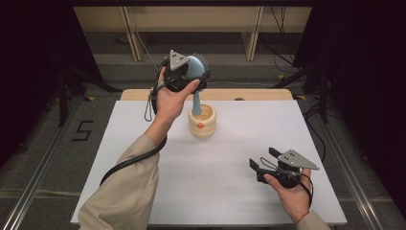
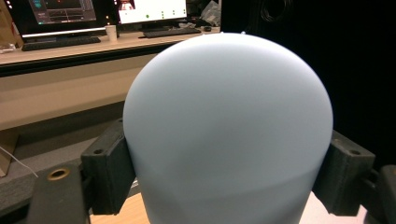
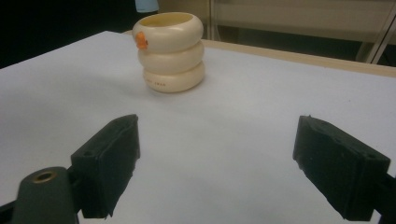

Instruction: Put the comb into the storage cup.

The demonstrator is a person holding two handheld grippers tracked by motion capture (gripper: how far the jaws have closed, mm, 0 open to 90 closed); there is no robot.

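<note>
High view shows the left tool (image 1: 189,72) pinching the light, rigid, smooth blue dish brush (image 1: 197,79) by its domed head above the cream holder (image 1: 202,121) near the surface's far edge, right tool (image 1: 265,160) spread.

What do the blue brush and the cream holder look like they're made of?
Blue brush: likely matte plastic or silicone, with an even, smooth dome and dark bristles at the rim. Cream holder: three stacked rings with a soft sheen, plastic or glazed ceramic; can't tell which.
</note>
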